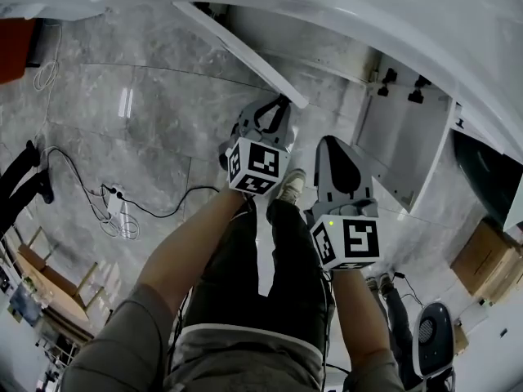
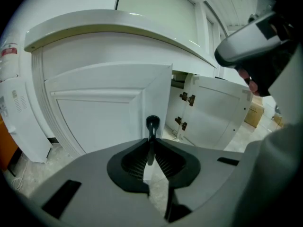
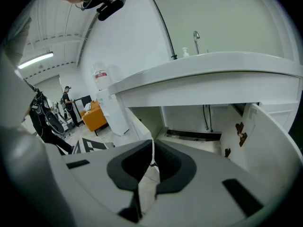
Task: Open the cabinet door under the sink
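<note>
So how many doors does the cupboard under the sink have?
2. The left door, with a black knob, is partly open. The right door is swung wide open. No others show.

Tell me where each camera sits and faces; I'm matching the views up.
Head view: on the person's head, facing steeply down at the floor; shows legs, forearms, left gripper, right gripper.
Left gripper view: rides the left gripper, facing the left door; its jaws clamp the handle.
Right gripper view: rides the right gripper, facing into the cabinet under the sink; jaws shut, empty.
Shared: the open right door appears in all three.
</note>
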Available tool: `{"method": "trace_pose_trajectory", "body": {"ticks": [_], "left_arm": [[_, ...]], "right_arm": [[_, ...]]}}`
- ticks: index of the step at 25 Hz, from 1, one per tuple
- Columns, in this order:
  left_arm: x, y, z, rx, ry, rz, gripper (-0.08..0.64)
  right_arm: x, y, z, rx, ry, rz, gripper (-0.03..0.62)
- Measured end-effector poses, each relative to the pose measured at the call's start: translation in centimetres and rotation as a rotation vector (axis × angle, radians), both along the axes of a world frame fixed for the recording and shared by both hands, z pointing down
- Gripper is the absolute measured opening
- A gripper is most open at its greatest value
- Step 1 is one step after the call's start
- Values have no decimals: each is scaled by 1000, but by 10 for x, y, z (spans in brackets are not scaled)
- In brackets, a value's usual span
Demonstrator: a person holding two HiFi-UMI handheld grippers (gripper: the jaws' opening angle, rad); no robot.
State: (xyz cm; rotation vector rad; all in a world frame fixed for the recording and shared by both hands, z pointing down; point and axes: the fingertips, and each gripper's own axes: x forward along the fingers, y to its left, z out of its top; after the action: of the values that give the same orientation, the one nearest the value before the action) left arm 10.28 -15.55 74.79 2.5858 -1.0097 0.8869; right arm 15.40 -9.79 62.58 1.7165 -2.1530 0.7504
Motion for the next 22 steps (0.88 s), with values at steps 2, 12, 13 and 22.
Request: {"method": "trace_pose_trajectory", "body": {"ticks": [2,12,13,22], "left_arm": [[-7,6,0,-2,-4,-5,55],[-60,38,3,32,-3,-27,54],[-70,40,3,33,0,-38,54],[-169,50,2,46,-29,-186,48]], "right_arm": [[-8,5,-1,-5,3,-8,35],[-33,28,2,-16,4,-42,35],[-38,29,2,-18,3,-42,35],[-84,31,3,-8,-11,-121,35]]}}
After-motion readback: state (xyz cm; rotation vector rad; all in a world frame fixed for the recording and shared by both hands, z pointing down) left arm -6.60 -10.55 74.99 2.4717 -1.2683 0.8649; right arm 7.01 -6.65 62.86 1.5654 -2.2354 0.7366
